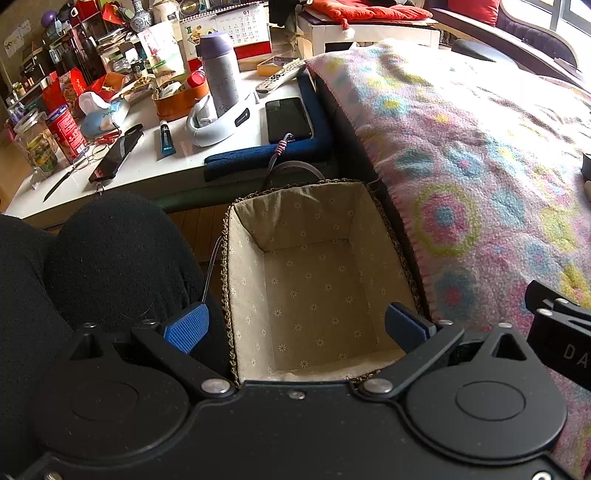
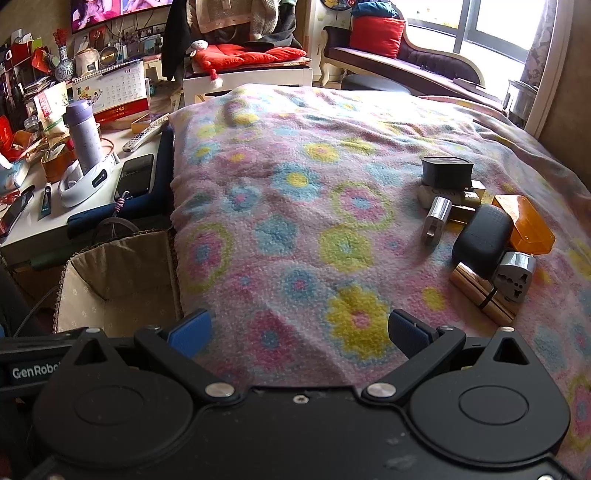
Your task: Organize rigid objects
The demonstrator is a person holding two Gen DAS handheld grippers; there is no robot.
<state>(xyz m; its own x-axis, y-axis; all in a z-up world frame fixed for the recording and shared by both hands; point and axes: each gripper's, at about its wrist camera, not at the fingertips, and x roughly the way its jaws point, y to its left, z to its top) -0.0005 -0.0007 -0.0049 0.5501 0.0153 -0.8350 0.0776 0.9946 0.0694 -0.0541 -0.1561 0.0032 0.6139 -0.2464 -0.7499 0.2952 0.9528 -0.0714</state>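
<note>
A woven basket with flowered beige lining (image 1: 243, 280) stands on the floor beside the bed; nothing lies in it. My left gripper (image 1: 295, 326) is open above its near end. The basket also shows in the right wrist view (image 2: 110, 273) at the left. My right gripper (image 2: 299, 334) is open and empty over the flowered blanket (image 2: 295, 206). A pile of rigid objects lies at the right: a black case (image 2: 480, 232), an orange box (image 2: 528, 221), a travel adapter (image 2: 515, 278), a silver plug (image 2: 436, 219), a gold bar (image 2: 480, 295), a black box (image 2: 445, 171).
A cluttered white table (image 1: 155, 166) stands beyond the basket, with a purple flask (image 1: 219, 74), a black phone (image 1: 288, 118), a remote (image 1: 280, 75), jars and a knife. My knee (image 1: 118, 258) is left of the basket. A sofa with red cushions (image 2: 376, 35) is behind.
</note>
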